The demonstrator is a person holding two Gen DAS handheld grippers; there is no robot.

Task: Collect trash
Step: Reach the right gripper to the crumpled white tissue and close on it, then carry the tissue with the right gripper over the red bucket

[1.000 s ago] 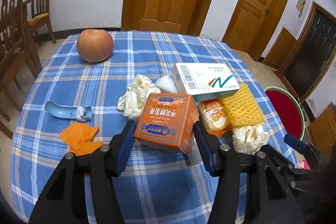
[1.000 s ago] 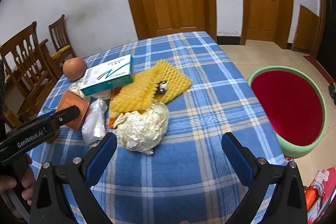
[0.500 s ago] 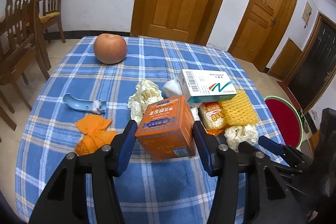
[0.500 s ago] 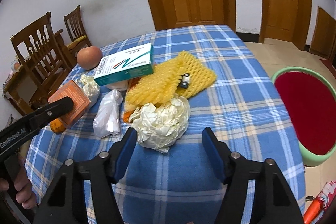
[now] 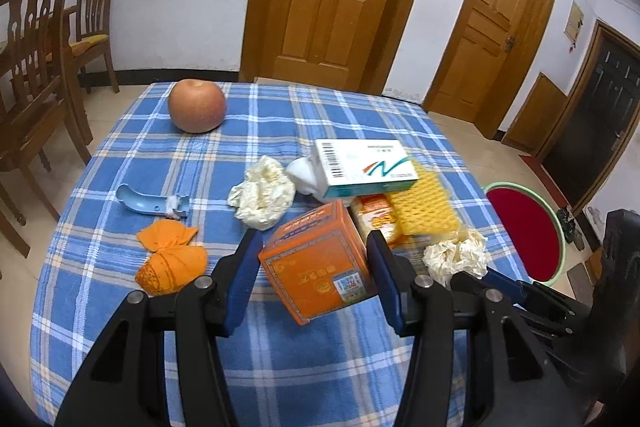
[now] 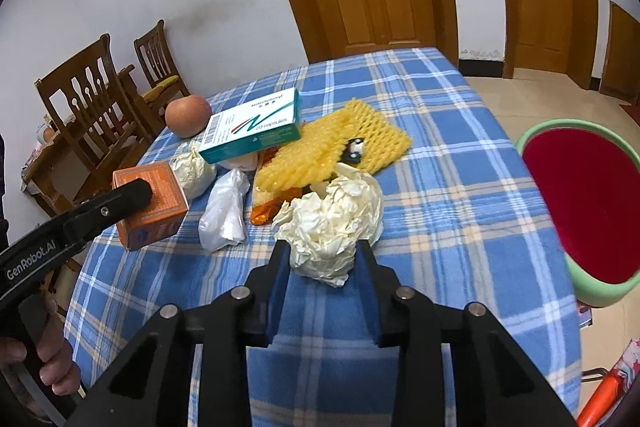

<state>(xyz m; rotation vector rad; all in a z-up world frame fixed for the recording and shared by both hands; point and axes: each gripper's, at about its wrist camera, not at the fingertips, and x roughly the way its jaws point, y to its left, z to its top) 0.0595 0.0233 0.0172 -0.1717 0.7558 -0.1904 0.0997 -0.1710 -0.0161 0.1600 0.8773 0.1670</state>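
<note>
On the far left of the worktop (image 5: pixel 280 367), well beyond the left tool (image 5: pixel 312 263), an apple (image 5: pixel 197 105) is sitting near the far edge. Nearer and to that tool's left, a blue plastic scoop (image 5: pixel 148 203) and an orange cloth bundle (image 5: pixel 172 259) are lying on the checked cloth. The left tool is clenching an orange box (image 5: pixel 320 263), its blue pads pressing both sides, and the box is hanging tilted, lifted off the cloth. Just beyond the box, a crumpled paper ball (image 5: pixel 262 191) is resting beside a white and teal medicine carton (image 5: pixel 366 167), which is lying on top of a snack packet (image 5: pixel 376 217) and a yellow foam net (image 5: pixel 424 207).

To the right, the right tool (image 6: pixel 322 263) is closing around a crumpled paper wad (image 6: pixel 332 223); the wad is sitting between the blue pads, still on the cloth, and whether the pads are touching it yet cannot be told. A white plastic bag (image 6: pixel 226 211) is lying just to that tool's left. Farther right, off the worktop's edge, a green bin with a red inside (image 6: pixel 588 203) is standing on the floor.
</note>
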